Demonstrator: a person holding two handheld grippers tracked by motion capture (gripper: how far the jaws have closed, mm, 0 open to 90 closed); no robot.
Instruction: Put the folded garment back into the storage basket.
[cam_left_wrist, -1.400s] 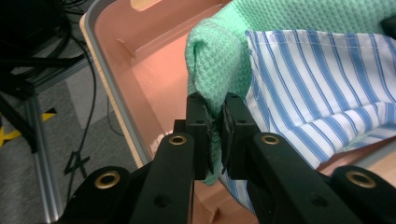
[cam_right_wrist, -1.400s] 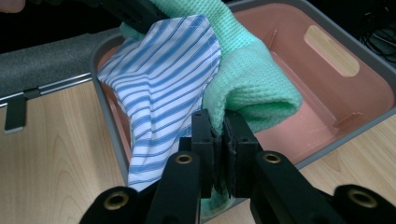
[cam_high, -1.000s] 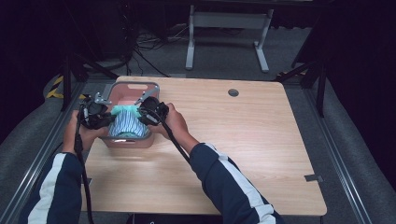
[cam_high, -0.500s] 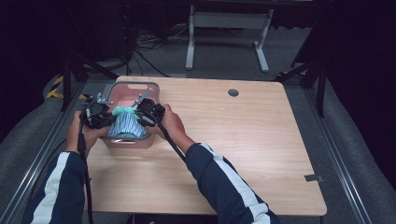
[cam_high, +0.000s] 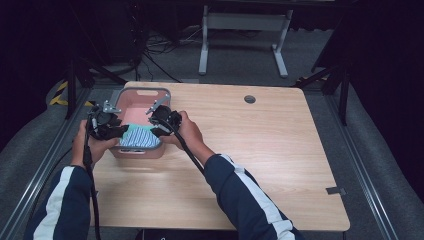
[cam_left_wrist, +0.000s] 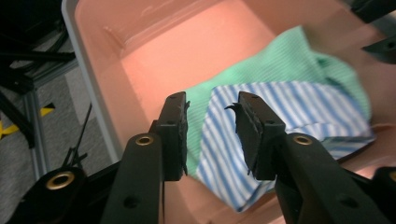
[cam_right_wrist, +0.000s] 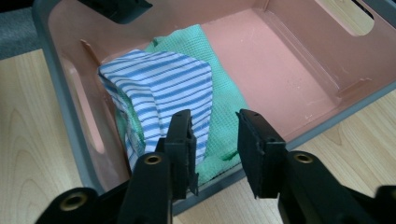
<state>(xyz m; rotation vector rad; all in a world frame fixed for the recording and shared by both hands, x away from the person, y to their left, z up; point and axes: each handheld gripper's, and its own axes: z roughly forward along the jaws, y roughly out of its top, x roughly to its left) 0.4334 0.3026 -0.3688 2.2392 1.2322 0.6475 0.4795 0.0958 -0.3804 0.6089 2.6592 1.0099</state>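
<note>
Softly folded striped cloth (cam_right_wrist: 159, 88), plastic bin (cam_right_wrist: 299, 70).

Navy sleeves (cam_high: 240, 195), white stripes; black hand-held gripper (cam_left_wrist: 210, 135), brass-ringed holes, trailing cable.

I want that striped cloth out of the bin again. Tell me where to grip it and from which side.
Grip the blue-striped cloth at its raised folded corner, coming from above with the right gripper. It lies on top of the green cloth, against the pink bin wall, so a side approach looks blocked.
</note>
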